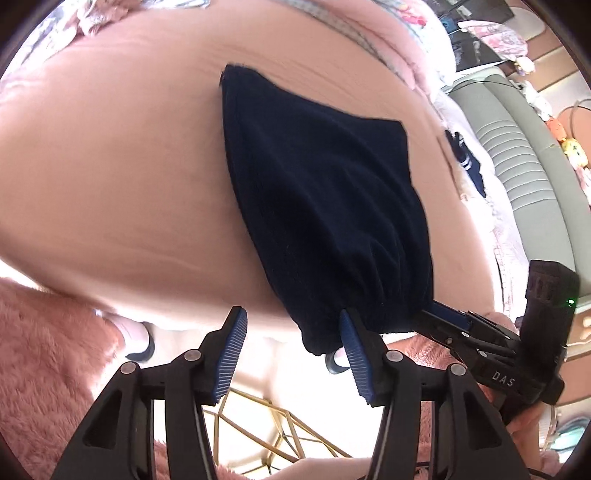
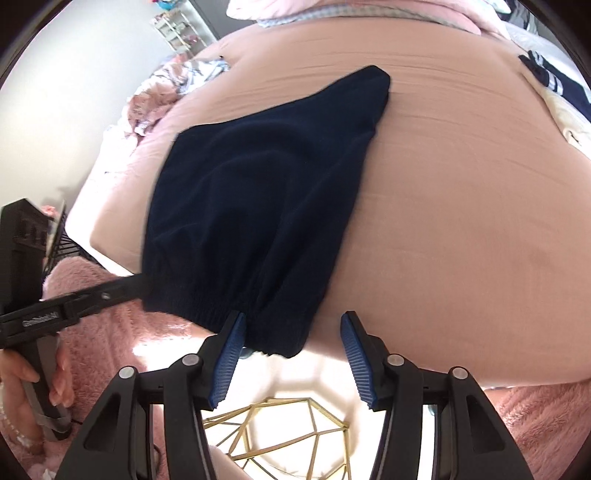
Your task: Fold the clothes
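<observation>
A: Locate the navy garment.

B: Centre frame on the pink bed sheet, waistband at the bed's near edge.

A: Jaw states?

B: Left gripper: jaws apart, nothing gripped, waistband touching one pad. Right gripper: likewise. Only the right view shows the hand holding the left gripper's handle.

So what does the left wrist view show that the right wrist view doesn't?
Only the left wrist view: the right gripper at the garment's elastic hem, a grey ribbed sofa, a shoe on the floor.

Only the right wrist view: the left gripper beside the hem, the hand holding it, a white shelf.

Both: the navy garment on the pink bed, its hem overhanging the edge, and a gold wire frame below.
</observation>
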The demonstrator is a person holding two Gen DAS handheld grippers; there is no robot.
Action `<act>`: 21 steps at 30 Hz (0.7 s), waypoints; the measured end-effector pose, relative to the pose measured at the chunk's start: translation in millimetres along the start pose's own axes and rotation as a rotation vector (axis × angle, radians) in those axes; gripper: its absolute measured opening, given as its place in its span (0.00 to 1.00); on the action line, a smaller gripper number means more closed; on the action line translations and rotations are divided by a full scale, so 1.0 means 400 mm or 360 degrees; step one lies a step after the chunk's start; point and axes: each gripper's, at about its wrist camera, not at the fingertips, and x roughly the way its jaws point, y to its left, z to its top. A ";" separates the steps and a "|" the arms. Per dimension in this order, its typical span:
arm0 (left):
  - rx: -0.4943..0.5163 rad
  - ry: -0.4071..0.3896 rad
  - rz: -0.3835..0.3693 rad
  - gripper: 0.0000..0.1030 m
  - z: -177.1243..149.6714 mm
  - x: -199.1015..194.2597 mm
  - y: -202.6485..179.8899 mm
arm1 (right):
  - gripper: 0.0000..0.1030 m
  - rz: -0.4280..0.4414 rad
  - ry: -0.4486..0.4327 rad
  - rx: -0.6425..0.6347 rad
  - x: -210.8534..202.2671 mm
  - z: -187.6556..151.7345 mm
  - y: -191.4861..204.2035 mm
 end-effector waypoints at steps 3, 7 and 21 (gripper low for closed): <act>-0.0033 0.0037 -0.0068 0.47 -0.013 0.000 0.010 | 0.42 -0.0020 0.0033 -0.0033 0.003 -0.001 0.009; -0.0087 0.0050 -0.0128 0.48 0.000 0.056 0.012 | 0.42 -0.0007 0.0009 -0.0029 0.041 0.019 0.018; -0.0033 -0.0087 -0.0183 0.20 0.002 0.044 -0.049 | 0.17 0.0013 -0.0024 -0.0093 0.122 0.068 0.144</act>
